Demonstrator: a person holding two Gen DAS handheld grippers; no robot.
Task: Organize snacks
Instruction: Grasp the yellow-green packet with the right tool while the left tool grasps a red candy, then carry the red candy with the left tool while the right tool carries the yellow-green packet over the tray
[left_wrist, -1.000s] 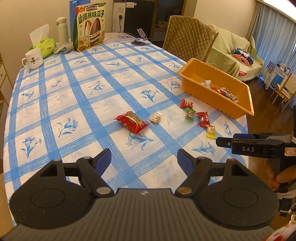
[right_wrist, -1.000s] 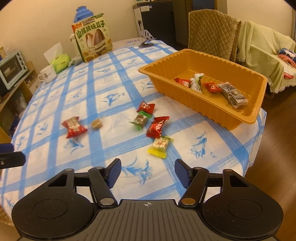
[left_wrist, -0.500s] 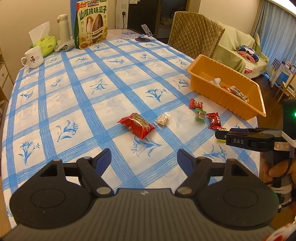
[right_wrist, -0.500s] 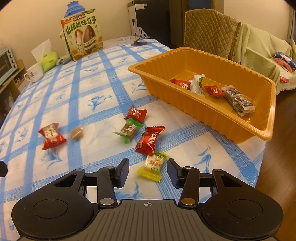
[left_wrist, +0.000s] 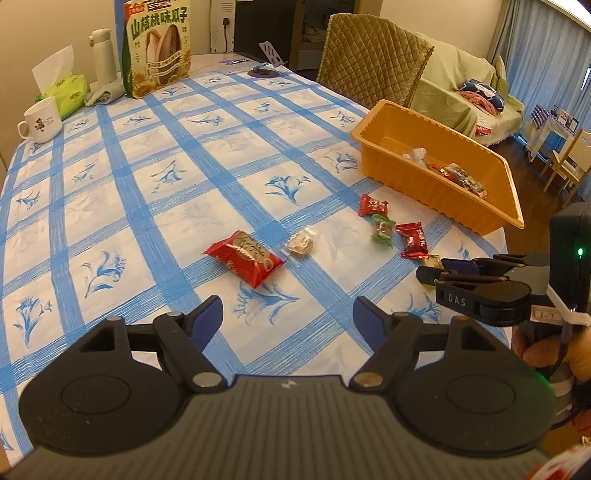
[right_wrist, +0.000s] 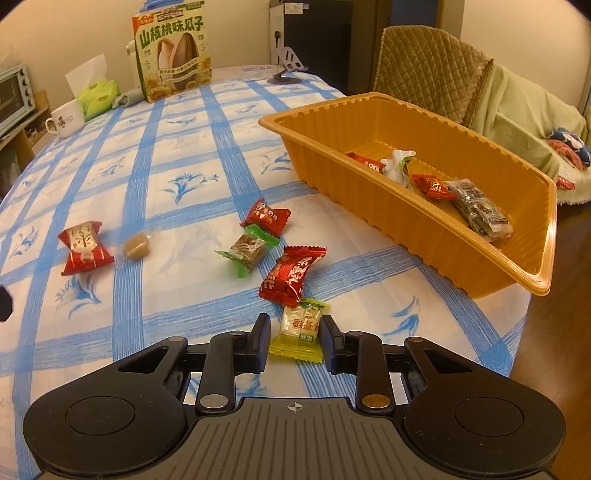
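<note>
My right gripper (right_wrist: 295, 325) is low over the tablecloth with its jaws closing. A yellow-green wrapped candy (right_wrist: 301, 326) lies on the cloth between the pads, which stand close to its sides. Beyond it lie a red candy (right_wrist: 291, 275), a green-wrapped one (right_wrist: 247, 249), another red one (right_wrist: 266, 218), a clear-wrapped brown sweet (right_wrist: 136, 245) and a bigger red packet (right_wrist: 85, 247). The orange tray (right_wrist: 369, 206) at the right holds several snacks. My left gripper (left_wrist: 288, 314) hangs open and empty, short of the red packet (left_wrist: 245, 258). It sees the right gripper (left_wrist: 424, 271) at the yellow candy (left_wrist: 432, 261).
At the far end stand a sunflower-seed bag (left_wrist: 157, 44), a white bottle (left_wrist: 103, 55), a tissue pack (left_wrist: 62, 92) and a mug (left_wrist: 38, 122). A quilted chair (left_wrist: 373, 59) is behind the tray (left_wrist: 443, 199). The table's edge runs just right of the tray.
My right gripper came down and forward onto the yellow-green candy, and its jaws narrowed around it. The left gripper moved slightly nearer the red packet, still open.
</note>
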